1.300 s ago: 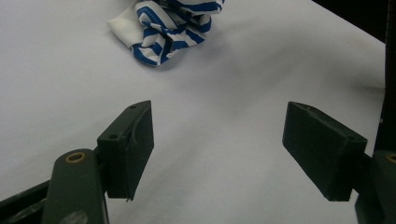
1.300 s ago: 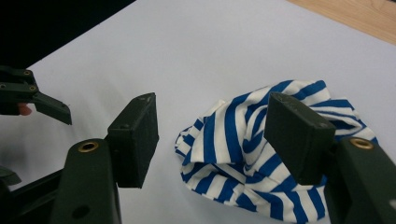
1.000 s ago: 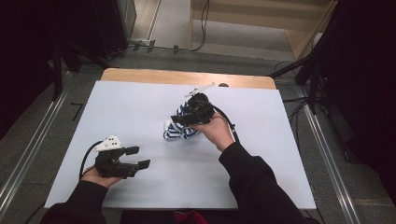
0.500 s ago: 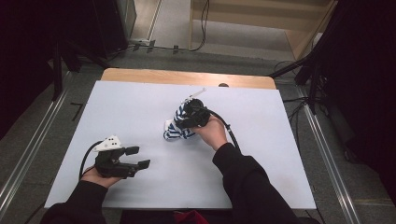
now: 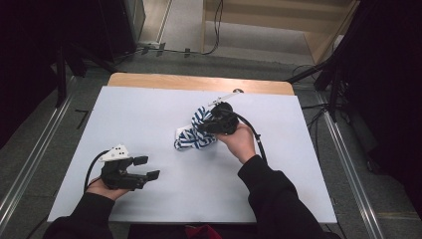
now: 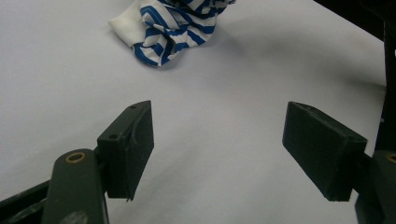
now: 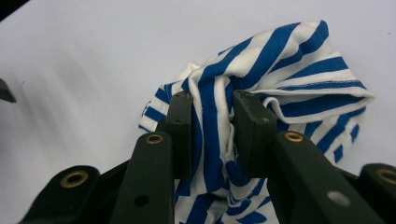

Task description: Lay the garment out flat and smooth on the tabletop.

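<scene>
Blue-and-white striped cloth (image 5: 195,133) lies crumpled on the white tabletop (image 5: 149,109), at about one o'clock from centre. Right tool (image 7: 211,126) has just been closing, and now pinches a fold, so lifting looks possible. Left tool (image 6: 217,140), at seven o'clock, gapes wide, empty.

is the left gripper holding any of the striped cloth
No, the left gripper has its jaws wide apart over the bare table, and the blue and white striped cloth lies farther off.
</scene>
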`<control>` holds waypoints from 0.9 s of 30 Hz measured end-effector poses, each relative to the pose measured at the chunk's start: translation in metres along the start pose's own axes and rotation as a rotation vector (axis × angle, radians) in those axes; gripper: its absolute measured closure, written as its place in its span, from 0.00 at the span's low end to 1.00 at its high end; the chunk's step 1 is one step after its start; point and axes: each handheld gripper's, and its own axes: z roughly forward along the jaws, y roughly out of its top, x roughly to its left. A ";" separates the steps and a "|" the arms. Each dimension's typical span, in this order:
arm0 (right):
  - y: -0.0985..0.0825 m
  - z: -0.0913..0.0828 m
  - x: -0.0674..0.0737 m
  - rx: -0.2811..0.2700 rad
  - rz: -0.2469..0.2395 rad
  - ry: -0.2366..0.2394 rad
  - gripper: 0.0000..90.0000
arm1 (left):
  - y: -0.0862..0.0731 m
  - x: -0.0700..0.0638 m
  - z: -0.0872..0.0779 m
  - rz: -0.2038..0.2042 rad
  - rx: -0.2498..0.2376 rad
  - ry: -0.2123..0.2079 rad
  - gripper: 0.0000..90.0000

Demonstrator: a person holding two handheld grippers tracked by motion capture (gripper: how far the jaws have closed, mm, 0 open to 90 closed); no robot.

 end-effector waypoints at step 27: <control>-0.085 -0.057 -0.004 -0.044 0.044 0.025 0.75 | 0.001 -0.002 0.001 0.011 0.005 -0.004 0.28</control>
